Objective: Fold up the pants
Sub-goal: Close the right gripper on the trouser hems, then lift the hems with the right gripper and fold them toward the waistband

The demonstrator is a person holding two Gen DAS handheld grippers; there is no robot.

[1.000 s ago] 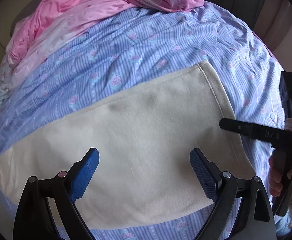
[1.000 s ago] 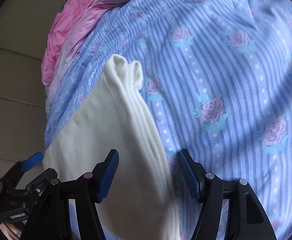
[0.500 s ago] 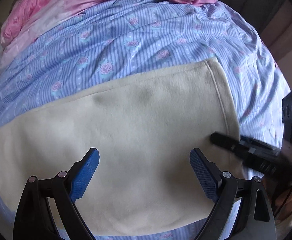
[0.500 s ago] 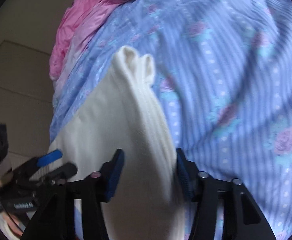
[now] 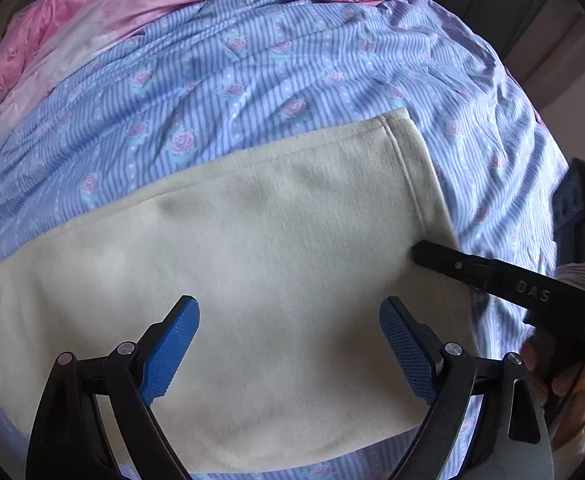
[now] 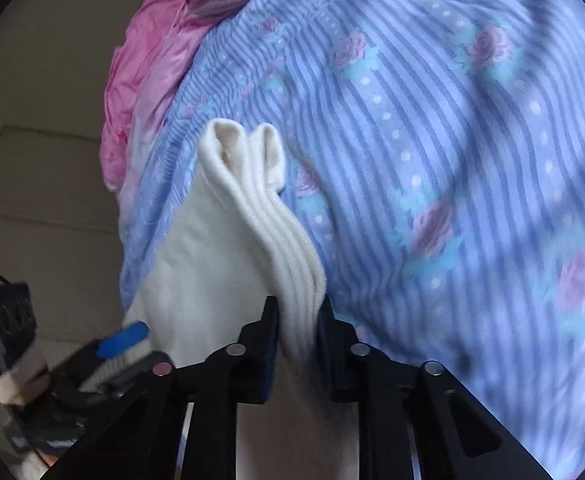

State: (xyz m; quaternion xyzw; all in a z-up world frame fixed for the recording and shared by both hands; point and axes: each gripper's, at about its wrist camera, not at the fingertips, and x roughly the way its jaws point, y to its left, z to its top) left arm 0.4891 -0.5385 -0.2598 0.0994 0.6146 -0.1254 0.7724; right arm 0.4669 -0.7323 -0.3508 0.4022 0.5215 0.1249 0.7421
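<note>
The cream pants (image 5: pixel 276 264) are lying flat on the striped floral bed sheet (image 5: pixel 292 64). The right claw (image 6: pixel 298 320) is pinching their ribbed waistband (image 6: pixel 288 240); the left claw (image 5: pixel 288 344) is hovering spread wide above them.

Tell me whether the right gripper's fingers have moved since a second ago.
Yes. The right gripper has shut on the pants ribbed edge; earlier its fingers stood open either side.

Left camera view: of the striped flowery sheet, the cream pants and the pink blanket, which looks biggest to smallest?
1. Sheet
2. Pants, close behind; nearness to the camera inflates them
3. Blanket
</note>
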